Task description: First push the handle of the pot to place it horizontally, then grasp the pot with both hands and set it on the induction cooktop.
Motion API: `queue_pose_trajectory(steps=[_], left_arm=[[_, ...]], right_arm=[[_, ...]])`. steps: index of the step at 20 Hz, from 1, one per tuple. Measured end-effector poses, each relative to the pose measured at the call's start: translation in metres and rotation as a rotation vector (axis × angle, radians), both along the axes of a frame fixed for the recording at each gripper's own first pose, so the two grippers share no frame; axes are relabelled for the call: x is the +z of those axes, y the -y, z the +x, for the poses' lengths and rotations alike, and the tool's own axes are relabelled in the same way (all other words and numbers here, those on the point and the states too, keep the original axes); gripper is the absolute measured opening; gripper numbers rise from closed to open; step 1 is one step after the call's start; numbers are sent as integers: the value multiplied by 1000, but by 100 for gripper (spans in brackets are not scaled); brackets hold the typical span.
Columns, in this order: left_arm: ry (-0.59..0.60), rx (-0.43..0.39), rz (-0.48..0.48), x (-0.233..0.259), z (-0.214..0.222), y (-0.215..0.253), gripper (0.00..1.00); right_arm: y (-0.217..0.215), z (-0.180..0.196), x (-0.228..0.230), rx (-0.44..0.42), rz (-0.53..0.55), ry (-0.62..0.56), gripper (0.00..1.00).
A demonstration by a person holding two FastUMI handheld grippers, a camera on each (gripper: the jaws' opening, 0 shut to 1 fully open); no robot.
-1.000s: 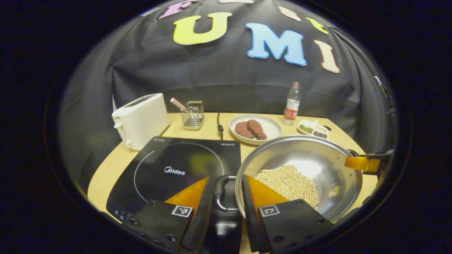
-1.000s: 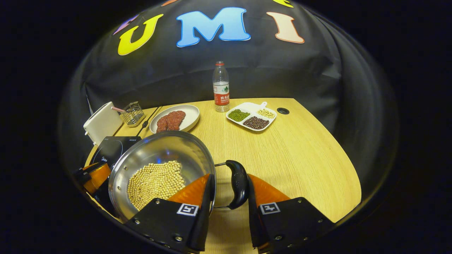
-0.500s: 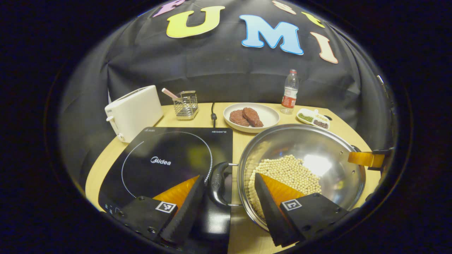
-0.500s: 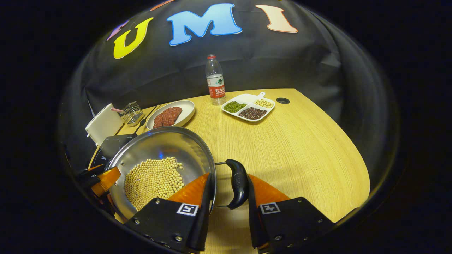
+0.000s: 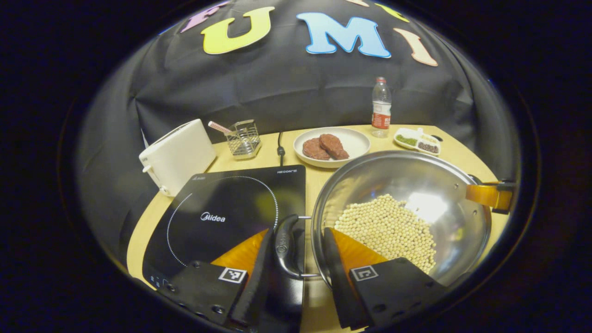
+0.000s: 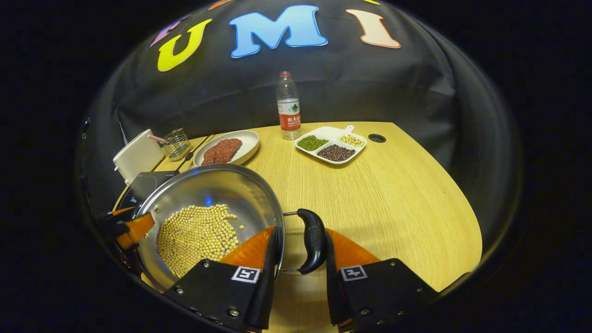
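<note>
Left gripper view: steel pot (image 5: 416, 194) full of pale beans (image 5: 388, 229) sits to the right of the induction cooktop (image 5: 226, 212), looks raised a bit off the wooden table (image 5: 319, 180) but cannot tell for sure. Left gripper (image 5: 296, 256) straddles the pot's near loop handle (image 5: 284, 245), one finger outside by the cooktop, the other over the rim inside the pot; fingers narrow around handle and rim, firm pressing contact can't be confirmed. Far side of pot shows the other gripper's finger at the rim.

Right gripper view: right gripper (image 6: 300, 249) sits the same way on the opposite loop handle (image 6: 312, 240), one finger inside the pot (image 6: 217, 194), one just outside the handle, narrow gap; whether it actually clamps is hard to tell. Left gripper's tip at the pot's far rim, cooktop (image 6: 143, 187) behind it.

Around: white toaster (image 5: 178, 155) left of cooktop, wire holder (image 5: 243, 138), plate with meat (image 5: 330, 145), water bottle (image 6: 288, 106), divided dish of beans (image 6: 330, 149) near the table's back edge
</note>
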State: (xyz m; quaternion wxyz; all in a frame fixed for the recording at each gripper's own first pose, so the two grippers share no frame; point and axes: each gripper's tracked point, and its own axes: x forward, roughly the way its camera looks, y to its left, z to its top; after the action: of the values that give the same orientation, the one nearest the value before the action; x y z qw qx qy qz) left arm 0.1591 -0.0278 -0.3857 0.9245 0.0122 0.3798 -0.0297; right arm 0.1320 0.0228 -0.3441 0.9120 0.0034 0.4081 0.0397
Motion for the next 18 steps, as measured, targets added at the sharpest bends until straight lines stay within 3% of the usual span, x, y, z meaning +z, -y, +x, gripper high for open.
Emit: queue_pose_trajectory(steps=[2,7,8,10,14,15,18], left_arm=[[22,16,-36,2,1,0,61],[59,32,-115,20,10,2,61],[65,36,-124,25,12,1,57],[78,50,-143,36,19,-5,65],[103,56,-139,52,27,-26,60],[101,63,-142,54,28,-33,65],[105,75,-134,55,30,-59,57]], right_arm=[[0,2,4,11,-14,14,48],[2,9,25,2,-11,50,48],[1,12,29,-2,-4,53,48],[-4,16,39,5,-1,60,48],[-23,25,54,12,10,74,48],[-30,25,55,15,12,71,48],[-53,26,59,25,20,71,48]])
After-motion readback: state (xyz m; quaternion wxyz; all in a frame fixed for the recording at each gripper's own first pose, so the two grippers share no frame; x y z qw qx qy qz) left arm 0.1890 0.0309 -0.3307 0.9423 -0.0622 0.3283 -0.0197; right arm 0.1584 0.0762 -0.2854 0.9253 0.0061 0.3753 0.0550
